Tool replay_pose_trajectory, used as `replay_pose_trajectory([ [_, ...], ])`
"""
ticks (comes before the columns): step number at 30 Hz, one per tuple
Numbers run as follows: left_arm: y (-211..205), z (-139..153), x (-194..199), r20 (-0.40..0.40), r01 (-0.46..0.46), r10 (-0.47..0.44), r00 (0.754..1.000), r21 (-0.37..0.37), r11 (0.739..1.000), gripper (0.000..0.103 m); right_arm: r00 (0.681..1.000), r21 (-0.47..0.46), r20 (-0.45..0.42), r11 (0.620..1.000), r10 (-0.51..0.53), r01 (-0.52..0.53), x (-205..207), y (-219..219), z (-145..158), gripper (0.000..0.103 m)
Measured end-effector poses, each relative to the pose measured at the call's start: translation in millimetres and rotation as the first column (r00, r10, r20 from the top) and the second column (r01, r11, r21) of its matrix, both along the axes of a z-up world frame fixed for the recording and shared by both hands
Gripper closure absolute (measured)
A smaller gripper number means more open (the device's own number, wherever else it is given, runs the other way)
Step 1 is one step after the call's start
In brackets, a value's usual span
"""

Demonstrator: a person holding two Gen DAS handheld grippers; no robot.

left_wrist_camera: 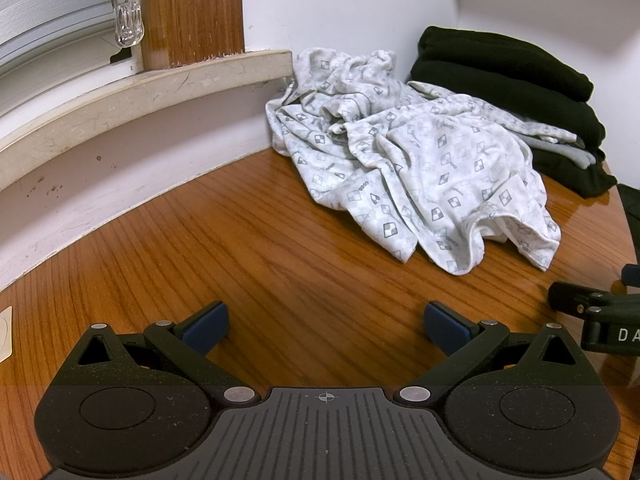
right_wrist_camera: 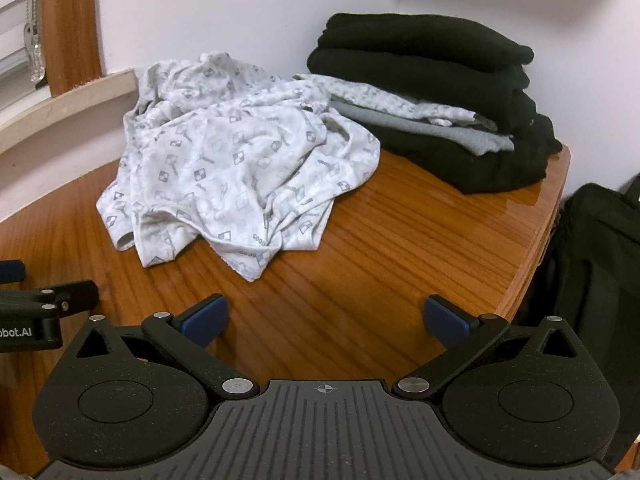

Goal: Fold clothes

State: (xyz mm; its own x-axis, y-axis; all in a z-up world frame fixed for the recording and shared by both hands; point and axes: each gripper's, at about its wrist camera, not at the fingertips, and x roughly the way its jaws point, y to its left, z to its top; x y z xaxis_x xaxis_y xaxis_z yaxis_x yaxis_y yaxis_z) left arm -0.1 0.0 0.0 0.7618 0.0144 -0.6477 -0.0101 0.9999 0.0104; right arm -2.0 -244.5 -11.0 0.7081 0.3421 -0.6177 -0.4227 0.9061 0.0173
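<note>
**Garment waiting, both grippers unloaded**

Folding has not begun, by the look of it: the patterned white garment (left_wrist_camera: 408, 168) lies in a crumpled heap on the wooden counter (left_wrist_camera: 248, 240), pushed toward the back corner by the wall. Part of it drapes rightward onto the stack of folded dark clothes (right_wrist_camera: 432, 92), where a grey piece is sandwiched between the black ones.

The left gripper (left_wrist_camera: 326, 326) hovers over bare counter with its jaws spread wide and nothing between them; the garment sits ahead of it and off to the right, well apart from the blue pads. The right gripper (right_wrist_camera: 326, 320) is likewise released and empty, near the counter's front edge, with the garment ahead and slightly left. Each gripper shows at the margin of the other's view, so they sit side by side.

The next move probably calls for reaching forward to the loose near hem, pinching an edge with each gripper, then drawing the cloth onto the open counter to spread it flat.
</note>
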Motion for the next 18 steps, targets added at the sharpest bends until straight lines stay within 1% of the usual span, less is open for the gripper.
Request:
replay_pose_trajectory([
  [18, 0.1, 0.1, -0.1, 0.0, -0.001, 0.001, 1.0, 0.001, 1.0, 0.0, 1.0, 0.002, 0.001, 1.0, 0.004, -0.004, -0.6, -0.5, -0.2, 0.0],
])
